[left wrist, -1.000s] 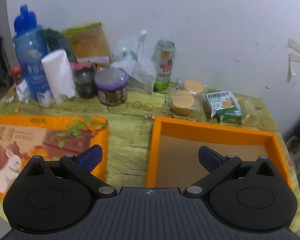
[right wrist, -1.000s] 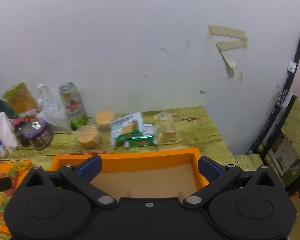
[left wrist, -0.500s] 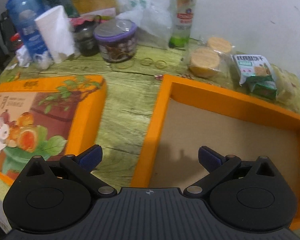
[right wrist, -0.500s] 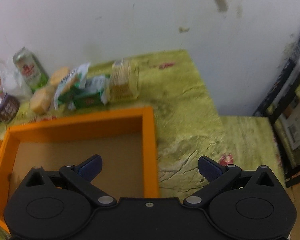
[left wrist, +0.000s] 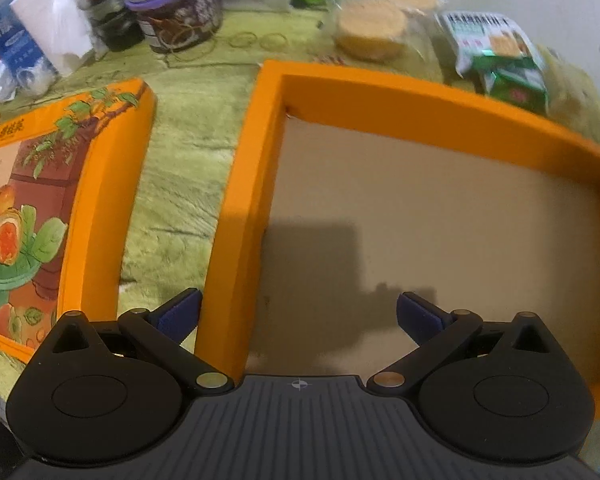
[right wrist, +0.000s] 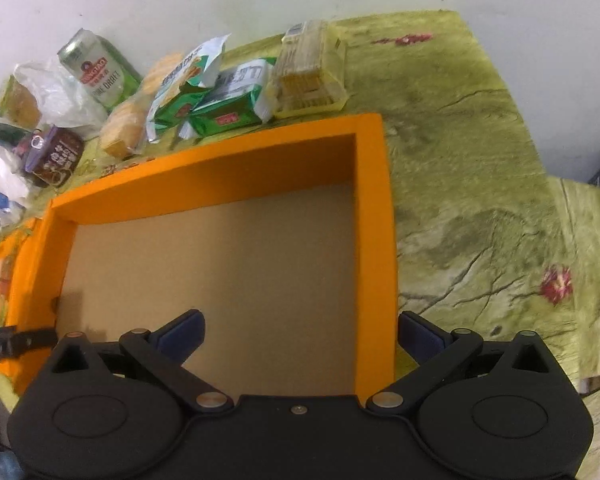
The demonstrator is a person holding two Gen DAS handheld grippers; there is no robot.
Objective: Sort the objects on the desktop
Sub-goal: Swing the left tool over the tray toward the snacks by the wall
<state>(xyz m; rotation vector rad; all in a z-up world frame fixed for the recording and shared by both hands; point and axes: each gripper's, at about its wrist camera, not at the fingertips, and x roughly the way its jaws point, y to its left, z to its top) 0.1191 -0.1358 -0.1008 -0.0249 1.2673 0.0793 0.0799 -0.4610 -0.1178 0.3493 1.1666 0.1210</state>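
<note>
both tongs spread wide over the orange box

left tongs (left wrist: 298,314) straddle the left wall of the orange box (left wrist: 236,200); right tongs (right wrist: 300,330) straddle its right wall, nothing gripped. snack packets (right wrist: 224,108) lie on the counter (right wrist: 480,200) behind the box

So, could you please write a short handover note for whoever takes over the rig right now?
Left gripper: open, holding nothing, straddling the left wall of the orange box.
Right gripper: open, holding nothing, straddling the box's right wall.
Box: nothing inside. Its printed lid lies to the left.
Waiting behind the box: green snack packets, round cakes, clear cracker pack, beer can, purple-lidded jar.
Done: nothing sorted yet. Left: everything.
</note>
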